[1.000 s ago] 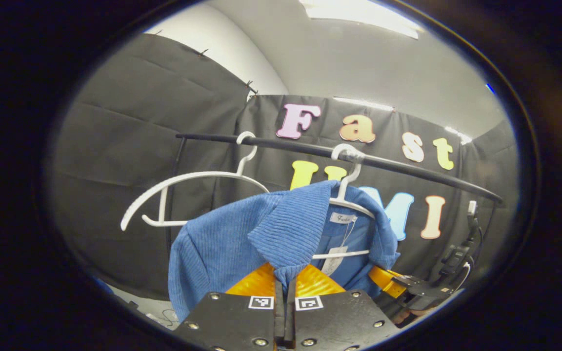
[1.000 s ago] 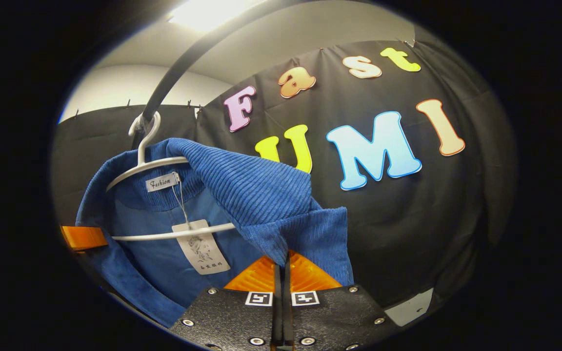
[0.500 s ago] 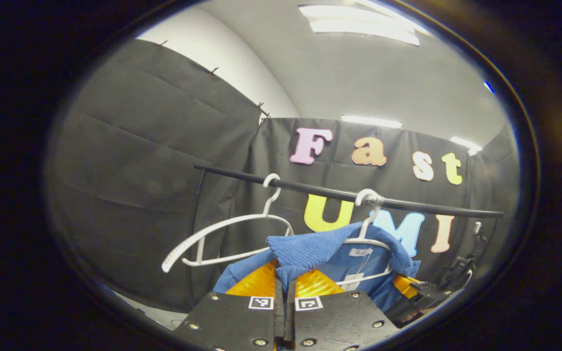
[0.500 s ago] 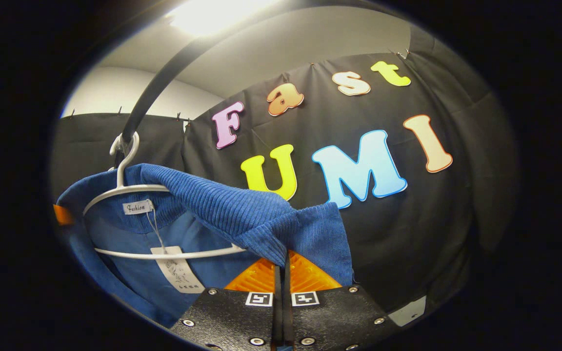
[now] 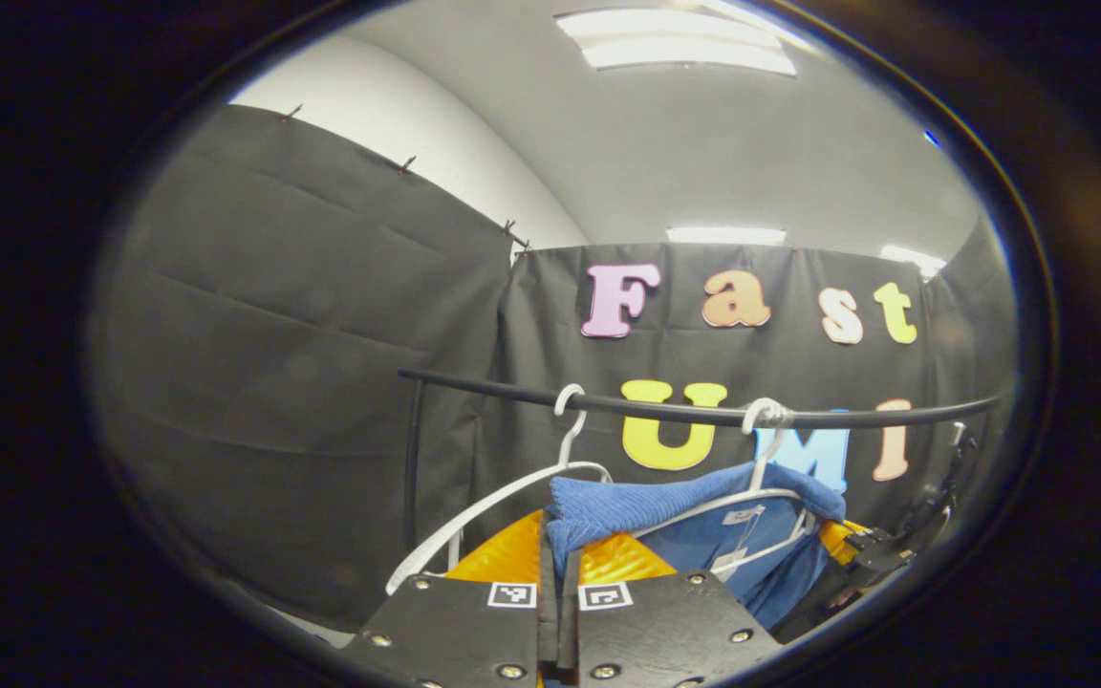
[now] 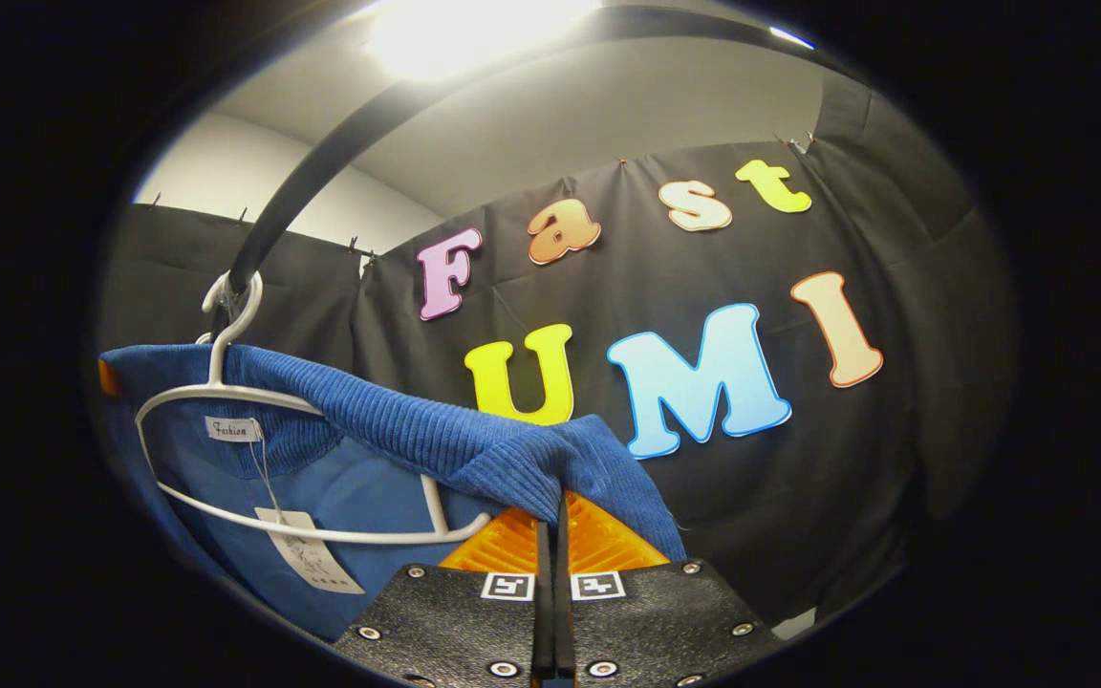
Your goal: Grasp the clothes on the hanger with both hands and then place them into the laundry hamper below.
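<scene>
In the left gripper view, the left tongs [image 5: 558,564] were clamped together on one shoulder of the blue sweater [image 5: 694,521], which hung half pulled off its white hanger [image 5: 763,473] on the rail [image 5: 665,411]. In the right gripper view, the right tongs [image 6: 550,545] pinched the sweater's other shoulder; judging by this, the grasp was done, while freeing it and lowering it into the hamper remained.

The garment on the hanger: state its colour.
The garment is blue, ribbed corduroy; clearest in the right gripper view.
</scene>
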The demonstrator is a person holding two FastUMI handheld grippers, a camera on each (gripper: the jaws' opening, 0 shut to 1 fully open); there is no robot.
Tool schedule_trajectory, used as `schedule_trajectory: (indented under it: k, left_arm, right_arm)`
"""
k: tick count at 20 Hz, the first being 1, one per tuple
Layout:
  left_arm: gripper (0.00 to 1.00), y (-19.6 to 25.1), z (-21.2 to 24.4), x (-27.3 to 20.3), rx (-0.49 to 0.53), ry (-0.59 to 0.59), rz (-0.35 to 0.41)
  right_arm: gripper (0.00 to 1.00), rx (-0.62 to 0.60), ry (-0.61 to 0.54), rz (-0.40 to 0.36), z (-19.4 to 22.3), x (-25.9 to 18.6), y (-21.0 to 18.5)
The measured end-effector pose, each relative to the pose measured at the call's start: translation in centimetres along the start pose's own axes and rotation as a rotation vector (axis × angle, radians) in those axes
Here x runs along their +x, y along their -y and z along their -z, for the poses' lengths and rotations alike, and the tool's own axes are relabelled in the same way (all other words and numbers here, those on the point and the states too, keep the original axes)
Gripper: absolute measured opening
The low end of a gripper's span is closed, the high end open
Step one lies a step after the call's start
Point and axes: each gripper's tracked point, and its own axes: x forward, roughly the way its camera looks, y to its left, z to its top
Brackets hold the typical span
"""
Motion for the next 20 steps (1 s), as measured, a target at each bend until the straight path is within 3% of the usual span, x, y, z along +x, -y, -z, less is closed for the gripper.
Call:
schedule_trajectory:
  k: [3,4,6,7,11,14,20]
  left_arm:
    - [0.06,-1.8,-0.5,1.1,-0.010,-0.007,-0.009]
    - [0.01,-2.1,-0.6,1.3,0.001,-0.011,-0.013]
    - [0.06,-2.6,-1.0,1.8,0.038,-0.028,-0.001]
    - [0.01,-2.7,-1.2,2.1,0.051,-0.042,0.012]
    - [0.01,-3.3,-1.2,3.5,0.071,-0.103,0.059]
    - [0.01,-5.7,-0.9,3.2,0.147,-0.146,0.063]
    - [0.01,-6.2,0.8,4.6,0.264,-0.202,0.098]
  right_arm:
    - [0.00,-0.015,0.074,-0.009,-1.8,1.0,-0.4]
    - [0.00,-0.032,0.088,-0.013,-2.1,1.2,-0.7]
    - [0.00,-0.070,0.080,-0.028,-1.8,1.7,-1.4]
    - [0.00,-0.071,0.075,-0.039,-1.5,1.9,-1.8]
    - [0.00,-0.061,0.082,-0.075,-1.8,1.2,-3.2]
    - [0.00,-0.111,0.086,-0.119,-1.5,1.1,-4.4]
    - [0.00,-0.143,0.090,-0.115,-1.4,1.2,-4.0]
